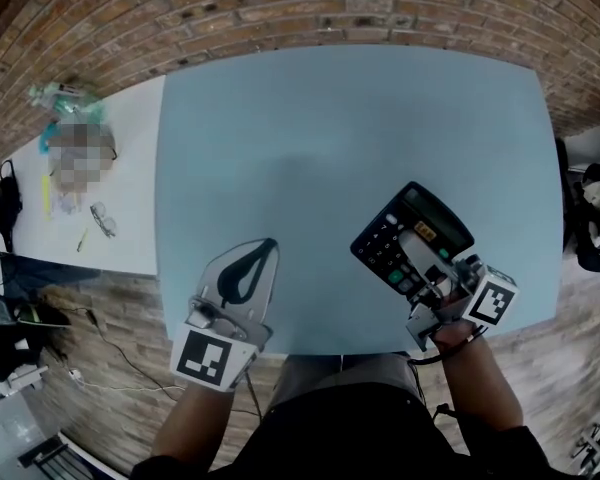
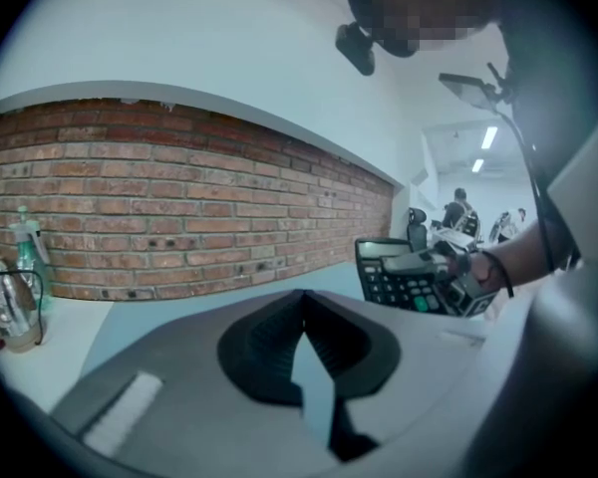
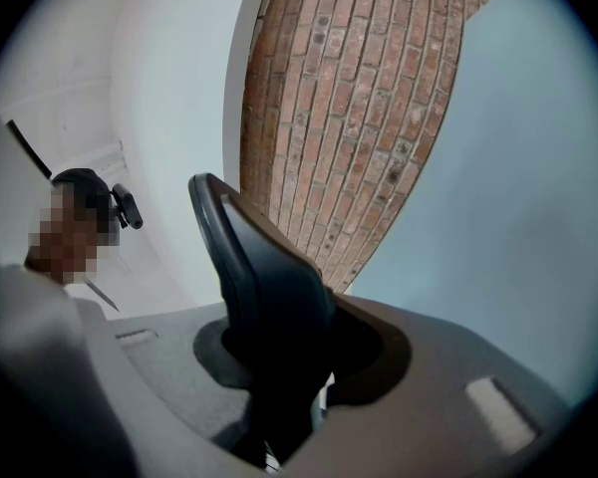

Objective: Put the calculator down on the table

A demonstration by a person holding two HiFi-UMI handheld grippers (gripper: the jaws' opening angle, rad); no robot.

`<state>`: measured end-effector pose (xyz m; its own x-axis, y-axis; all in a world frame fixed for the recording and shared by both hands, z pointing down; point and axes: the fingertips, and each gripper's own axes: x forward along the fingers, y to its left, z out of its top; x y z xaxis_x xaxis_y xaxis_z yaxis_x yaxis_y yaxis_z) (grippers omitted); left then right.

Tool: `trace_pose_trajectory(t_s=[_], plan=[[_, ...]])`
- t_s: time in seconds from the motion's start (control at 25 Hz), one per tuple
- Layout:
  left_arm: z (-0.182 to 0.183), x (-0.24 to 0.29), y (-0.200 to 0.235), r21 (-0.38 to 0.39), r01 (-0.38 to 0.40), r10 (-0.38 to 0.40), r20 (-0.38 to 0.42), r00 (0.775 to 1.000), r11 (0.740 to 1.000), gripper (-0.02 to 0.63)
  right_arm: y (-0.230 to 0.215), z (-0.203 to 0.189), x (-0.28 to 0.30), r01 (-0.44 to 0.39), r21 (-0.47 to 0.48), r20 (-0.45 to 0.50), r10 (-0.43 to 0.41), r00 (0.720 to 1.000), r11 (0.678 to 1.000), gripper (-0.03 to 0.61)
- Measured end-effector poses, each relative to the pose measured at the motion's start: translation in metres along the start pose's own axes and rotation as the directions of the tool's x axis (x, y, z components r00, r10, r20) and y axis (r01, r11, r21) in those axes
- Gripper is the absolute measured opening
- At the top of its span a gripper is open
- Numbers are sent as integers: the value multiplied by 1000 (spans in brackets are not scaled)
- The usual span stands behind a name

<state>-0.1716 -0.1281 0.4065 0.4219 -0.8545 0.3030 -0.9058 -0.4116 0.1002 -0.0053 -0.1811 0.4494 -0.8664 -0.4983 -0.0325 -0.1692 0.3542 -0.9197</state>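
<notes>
We hold a black calculator [image 1: 385, 243] gripped in our right gripper's [image 1: 415, 246] jaws over the pale blue surface [image 1: 330, 138]. Our left gripper's [image 1: 264, 250] jaws are closed together.

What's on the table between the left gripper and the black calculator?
Nothing. The head view shows only bare light-blue tabletop between the left gripper and the black calculator, which the right gripper holds.

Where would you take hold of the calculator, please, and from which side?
At its keypad end, from the edge nearest the person, pinching the flat faces top and bottom. The calculator is a thin slab with its display end pointing away; the right gripper holds it just so.
</notes>
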Motion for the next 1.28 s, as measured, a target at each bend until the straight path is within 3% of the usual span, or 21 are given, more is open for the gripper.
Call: trace_pose_trajectory(t_s=[1.28], plan=[[-37, 41, 0, -40, 33, -36, -78, 996, 999, 2, -55, -29, 17, 34, 97, -69, -28, 997, 995, 120]])
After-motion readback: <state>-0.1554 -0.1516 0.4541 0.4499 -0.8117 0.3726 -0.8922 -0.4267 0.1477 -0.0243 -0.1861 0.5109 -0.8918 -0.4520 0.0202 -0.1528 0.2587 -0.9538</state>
